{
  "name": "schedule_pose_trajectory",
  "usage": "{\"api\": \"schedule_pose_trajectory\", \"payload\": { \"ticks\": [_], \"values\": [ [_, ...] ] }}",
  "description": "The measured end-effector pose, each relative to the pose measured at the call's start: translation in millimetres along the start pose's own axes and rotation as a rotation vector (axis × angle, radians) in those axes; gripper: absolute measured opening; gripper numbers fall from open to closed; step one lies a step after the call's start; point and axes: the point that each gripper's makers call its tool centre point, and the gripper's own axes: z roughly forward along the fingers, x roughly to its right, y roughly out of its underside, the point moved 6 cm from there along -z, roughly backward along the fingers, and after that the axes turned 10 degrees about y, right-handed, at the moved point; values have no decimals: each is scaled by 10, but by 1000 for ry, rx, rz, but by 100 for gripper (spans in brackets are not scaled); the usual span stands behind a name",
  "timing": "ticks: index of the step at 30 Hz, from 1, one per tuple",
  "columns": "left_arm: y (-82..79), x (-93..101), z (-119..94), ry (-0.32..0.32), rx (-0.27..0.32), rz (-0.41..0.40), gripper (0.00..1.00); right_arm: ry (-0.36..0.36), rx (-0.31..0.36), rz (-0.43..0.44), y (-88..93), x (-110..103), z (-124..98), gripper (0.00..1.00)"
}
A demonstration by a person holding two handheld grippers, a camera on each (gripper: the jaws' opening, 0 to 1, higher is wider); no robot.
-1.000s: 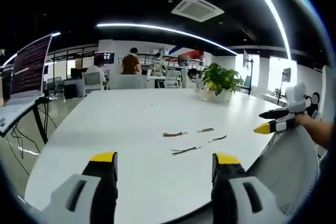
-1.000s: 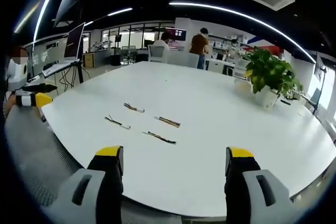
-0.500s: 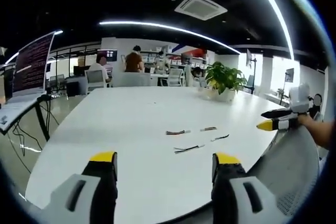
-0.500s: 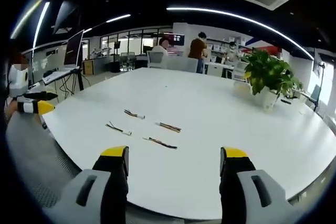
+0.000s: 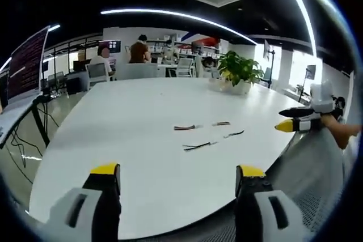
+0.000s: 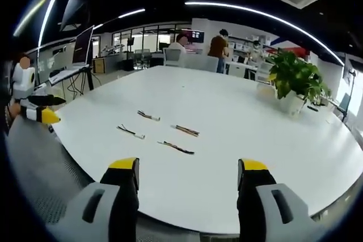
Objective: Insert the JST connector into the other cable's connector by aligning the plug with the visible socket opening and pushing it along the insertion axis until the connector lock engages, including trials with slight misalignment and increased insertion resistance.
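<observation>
Your left tool (image 5: 176, 177) & right tool (image 6: 188, 168): jaws wide apart, nothing held, yellow-tipped. Four thin wire cables (image 6: 176, 147) lie loose on smooth white rounded counter (image 6: 227, 117), well ahead of both tools.

Grey grippers, black fingers (image 5: 105, 196), yellow tips.

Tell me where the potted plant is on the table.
The potted plant stands at the white table's far right in the right gripper view, well beyond the four short cables.
</observation>
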Motion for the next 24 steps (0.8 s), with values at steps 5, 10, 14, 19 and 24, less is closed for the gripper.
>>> {"api": "schedule_pose_trajectory", "payload": {
  "ticks": [5,10,14,19,24],
  "values": [
    [-14,17,-2,30,-5,-20,83,-11,-12,84,-2,33,-4,68],
    [12,63,-27,109,-93,-145,99,-67,0,77,-15,-27,-29,67],
    [-192,-5,-21,149,19,-39,99,-97,30,99,-61,-20,-61,66],
    [-237,-31,31,193,-49,71,99,-80,70,87,-143,72,-65,69],
    [-281,-115,57,219,-44,48,99,-58,67,54,-152,145,-14,82]
  ]
}}
